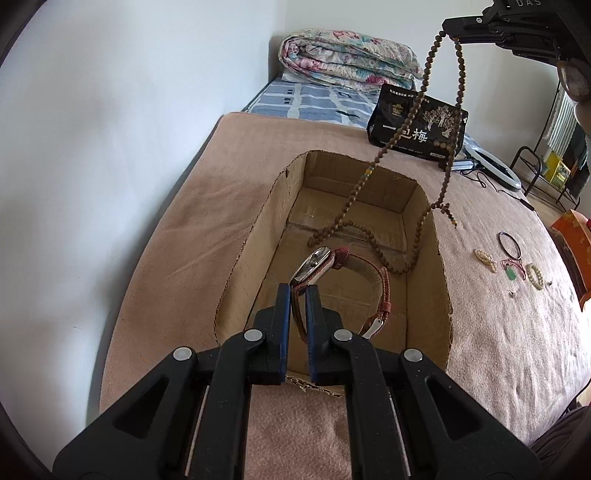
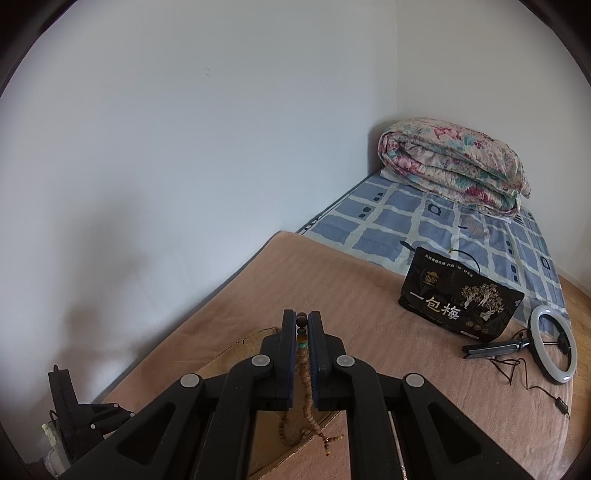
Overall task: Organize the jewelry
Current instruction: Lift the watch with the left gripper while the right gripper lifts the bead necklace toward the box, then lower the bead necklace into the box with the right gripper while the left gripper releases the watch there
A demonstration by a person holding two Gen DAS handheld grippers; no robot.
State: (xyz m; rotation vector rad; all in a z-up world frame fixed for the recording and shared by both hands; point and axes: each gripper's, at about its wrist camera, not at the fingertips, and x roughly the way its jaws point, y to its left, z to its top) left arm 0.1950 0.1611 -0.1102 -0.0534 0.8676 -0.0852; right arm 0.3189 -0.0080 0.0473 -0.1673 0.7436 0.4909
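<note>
The left claw [image 1: 298,291] is clamped on the strap of a red-banded watch [image 1: 325,264], holding it over the open cardboard box [image 1: 255,236] on the pink blanket [image 1: 166,221] covering the bed. The right claw [image 2: 302,319] is pinched shut on a string of brown prayer beads [image 1: 391,147] — raised high, with the lower loops lying on the box floor. Small bracelets [image 1: 535,275] and a green pendant [image 1: 511,274] lie on the blanket right of the box, near a black packet [image 2: 461,301]

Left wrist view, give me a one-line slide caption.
Left gripper holds a red-strapped watch over the cardboard box while the right gripper lowers a bead necklace in.
</note>
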